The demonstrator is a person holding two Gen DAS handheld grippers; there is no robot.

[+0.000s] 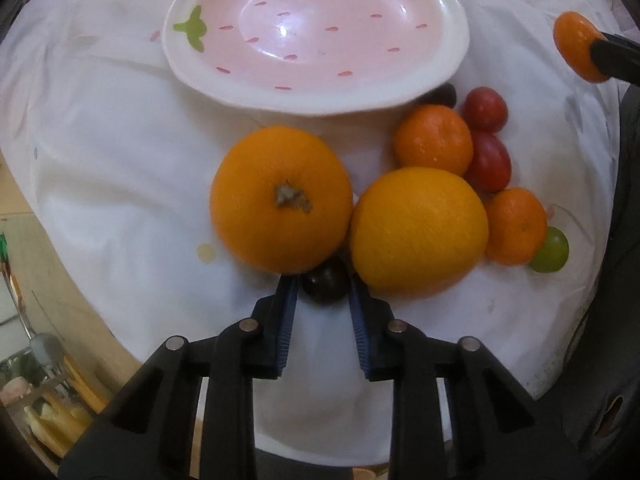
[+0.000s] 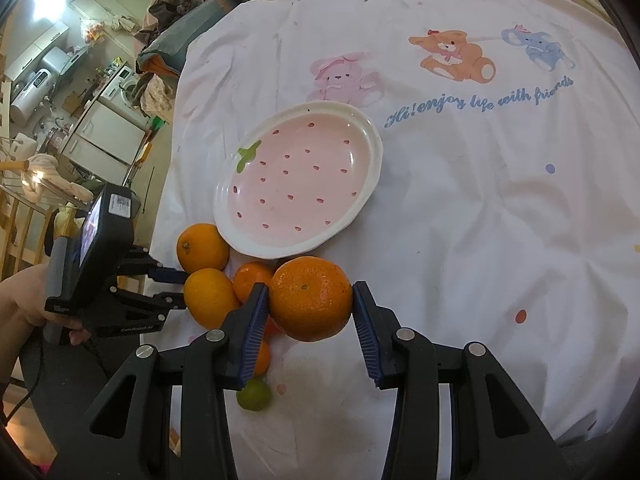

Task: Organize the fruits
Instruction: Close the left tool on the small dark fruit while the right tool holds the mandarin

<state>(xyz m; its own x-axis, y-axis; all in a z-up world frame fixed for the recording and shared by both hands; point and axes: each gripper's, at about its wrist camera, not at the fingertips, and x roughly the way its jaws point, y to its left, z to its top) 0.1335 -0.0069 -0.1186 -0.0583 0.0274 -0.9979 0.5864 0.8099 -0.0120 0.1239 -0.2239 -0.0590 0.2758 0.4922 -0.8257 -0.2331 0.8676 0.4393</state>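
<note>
White cloth under the fruit; left hand-held gripper [image 1: 323,284] pinches a dark grape [image 1: 325,286], right hand-held gripper [image 2: 310,300] clamps a tangerine [image 2: 311,298]. Lift gently, straight toward the plate [image 1: 448,60].

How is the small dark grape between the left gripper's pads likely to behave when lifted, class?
The dark grape looks round and glossy, so it may slip or roll out of the left gripper. It is small and probably soft, so a hard squeeze could bruise it. It sits against two large oranges, which might get nudged and roll.
</note>
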